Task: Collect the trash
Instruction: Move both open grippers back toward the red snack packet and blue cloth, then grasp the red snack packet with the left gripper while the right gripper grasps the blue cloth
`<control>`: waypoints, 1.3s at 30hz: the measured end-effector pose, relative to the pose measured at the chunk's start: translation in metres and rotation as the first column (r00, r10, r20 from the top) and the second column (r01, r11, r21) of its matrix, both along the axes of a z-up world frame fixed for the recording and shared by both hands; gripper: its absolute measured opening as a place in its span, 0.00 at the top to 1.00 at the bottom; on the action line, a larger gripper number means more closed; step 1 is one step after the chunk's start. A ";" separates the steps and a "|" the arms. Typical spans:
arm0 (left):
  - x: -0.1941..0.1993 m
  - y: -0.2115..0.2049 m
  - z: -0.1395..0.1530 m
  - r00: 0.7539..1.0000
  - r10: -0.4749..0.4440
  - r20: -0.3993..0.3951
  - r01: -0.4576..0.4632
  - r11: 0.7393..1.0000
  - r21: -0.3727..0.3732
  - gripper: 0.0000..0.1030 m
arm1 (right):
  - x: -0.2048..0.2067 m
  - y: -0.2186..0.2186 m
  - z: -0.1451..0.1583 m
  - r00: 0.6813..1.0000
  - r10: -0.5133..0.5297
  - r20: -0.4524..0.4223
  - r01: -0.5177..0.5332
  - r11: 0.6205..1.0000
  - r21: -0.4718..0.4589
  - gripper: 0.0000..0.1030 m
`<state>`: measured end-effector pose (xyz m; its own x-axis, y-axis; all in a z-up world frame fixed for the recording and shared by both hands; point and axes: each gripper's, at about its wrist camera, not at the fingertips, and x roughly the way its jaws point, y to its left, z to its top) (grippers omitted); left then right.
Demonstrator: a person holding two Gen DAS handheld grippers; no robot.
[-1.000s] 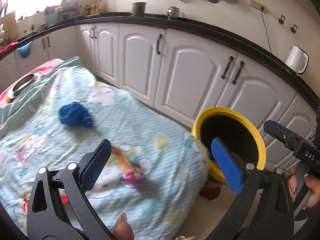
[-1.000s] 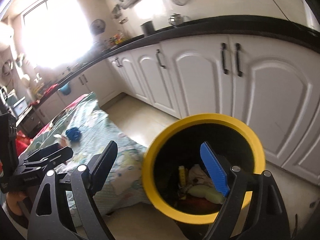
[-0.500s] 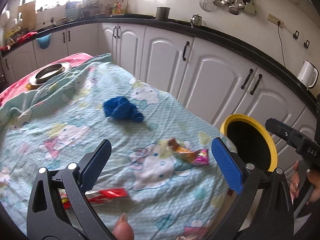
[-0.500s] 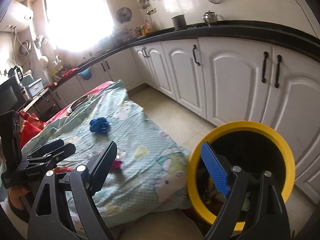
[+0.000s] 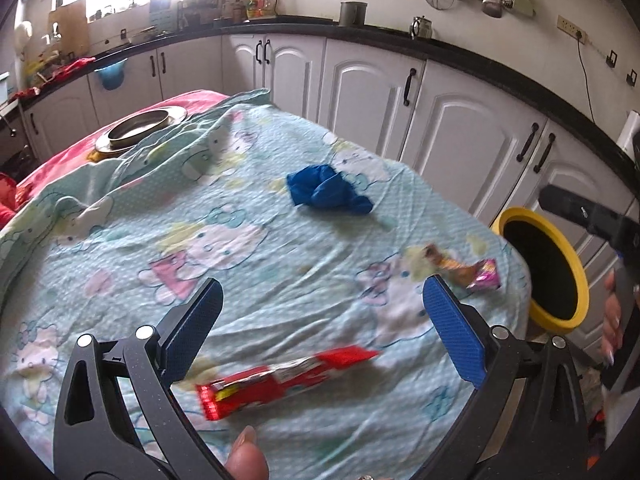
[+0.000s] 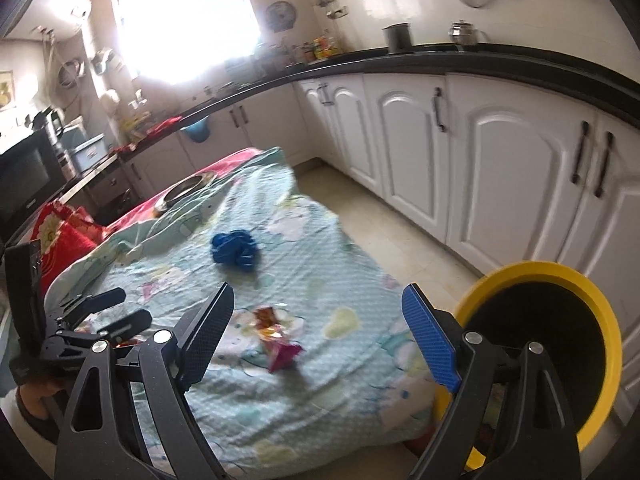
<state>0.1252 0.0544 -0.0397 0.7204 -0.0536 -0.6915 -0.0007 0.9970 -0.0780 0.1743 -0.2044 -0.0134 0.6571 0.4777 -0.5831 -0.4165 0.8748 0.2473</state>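
**Both hand-held grippers swung from the bin to the littered surface**

Since the earlier frames, both views have panned left: the yellow-rimmed bin, once central, now sits at the right edge, and the cloth-covered surface fills the frame. The left hand-held gripper is spread wide and empty above a red wrapper at lower centre. An orange-and-pink wrapper lies near the surface's right edge, close to the bin; a crumpled blue item rests at upper centre. A steel plate sits at upper left. In the right wrist view, the right hand-held gripper is likewise spread, holding nothing, with the orange-and-pink wrapper framed between its fingers.
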 end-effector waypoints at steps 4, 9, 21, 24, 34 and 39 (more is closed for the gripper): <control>-0.005 0.011 -0.009 0.999 -0.021 -0.027 0.021 1.000 0.000 0.11 | 0.012 0.030 -0.001 0.998 0.062 -0.007 -0.062 0.998 -0.021 0.19; -0.009 0.016 -0.020 0.996 -0.061 -0.061 0.063 0.997 0.036 0.11 | 0.033 0.073 -0.008 0.988 0.148 -0.033 -0.150 0.987 -0.055 0.19; -0.018 0.024 -0.043 0.987 -0.105 -0.124 0.107 0.994 0.011 0.38 | 0.092 0.162 -0.041 0.966 0.193 -0.173 -0.221 0.963 -0.158 0.27; -0.022 0.022 -0.045 0.983 -0.124 -0.135 0.126 0.992 0.005 0.44 | 0.105 0.175 -0.048 0.966 0.173 -0.194 -0.206 0.965 -0.161 0.30; -0.031 0.015 -0.048 0.973 -0.157 -0.167 0.165 0.986 0.033 0.58 | 0.114 0.187 -0.074 0.956 0.153 -0.249 -0.204 0.960 -0.193 0.68; -0.038 0.005 -0.046 0.968 -0.170 -0.182 0.182 0.982 0.053 0.72 | 0.102 0.174 -0.073 0.954 0.173 -0.245 -0.212 0.967 -0.143 0.91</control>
<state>0.0876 0.0593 -0.0858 0.5705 -0.1171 -0.8129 0.1679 0.9855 -0.0241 0.2765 -0.0299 -0.0866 0.4024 0.4658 -0.7881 -0.5302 0.8204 0.2142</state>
